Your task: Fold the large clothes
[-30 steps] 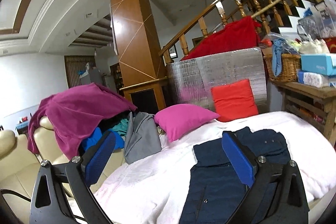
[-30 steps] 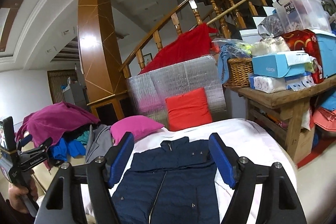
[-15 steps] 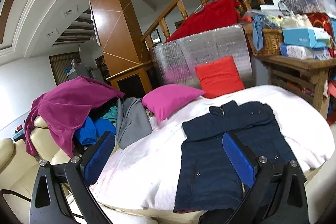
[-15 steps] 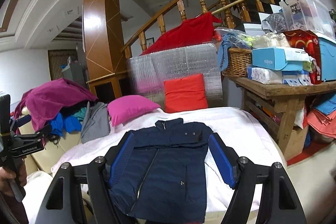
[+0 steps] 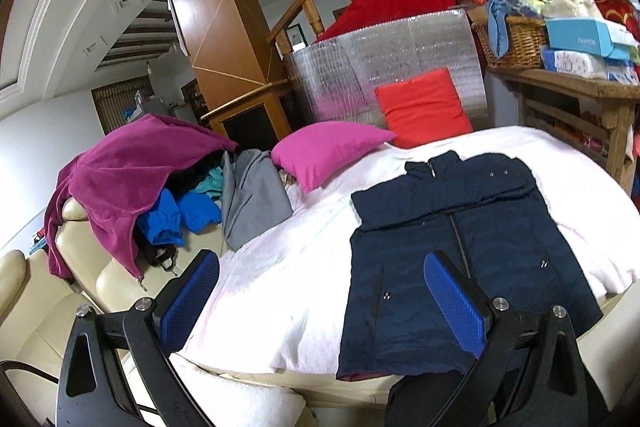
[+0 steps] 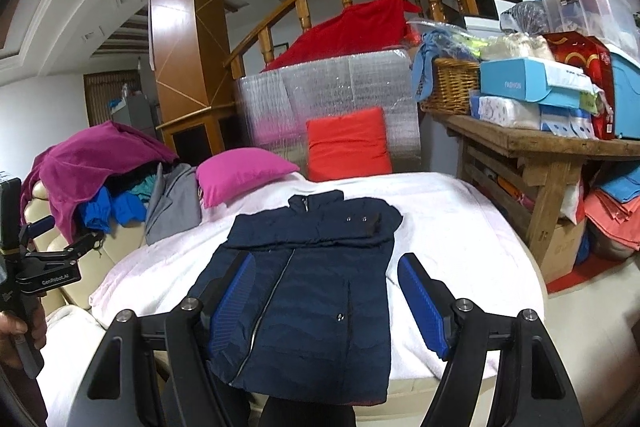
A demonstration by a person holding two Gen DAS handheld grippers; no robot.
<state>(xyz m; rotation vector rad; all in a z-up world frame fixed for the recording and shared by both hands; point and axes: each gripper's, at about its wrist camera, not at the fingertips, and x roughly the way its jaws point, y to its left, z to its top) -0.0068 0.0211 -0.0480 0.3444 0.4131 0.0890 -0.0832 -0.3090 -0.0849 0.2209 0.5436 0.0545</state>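
Note:
A navy quilted jacket [image 5: 460, 243] lies flat on a white-covered bed [image 5: 288, 267], collar away from me, sleeves folded across its chest. It also shows in the right wrist view [image 6: 312, 291]. My left gripper [image 5: 320, 291] is open and empty, held above the bed's near edge, left of the jacket's hem. My right gripper [image 6: 326, 295] is open and empty, held above the jacket's lower half. The left gripper's body [image 6: 24, 267] shows at the left edge of the right wrist view.
A pink pillow [image 5: 328, 147] and a red pillow [image 5: 424, 107] lie at the bed's far side. A pile of clothes [image 5: 132, 179] covers a cream sofa [image 5: 48, 291] on the left. A wooden table [image 6: 532, 155] with boxes and a basket stands on the right.
Both grippers have drawn back and tilted down; the whole jacket and the bed's near edge are now in view. Both stay open.

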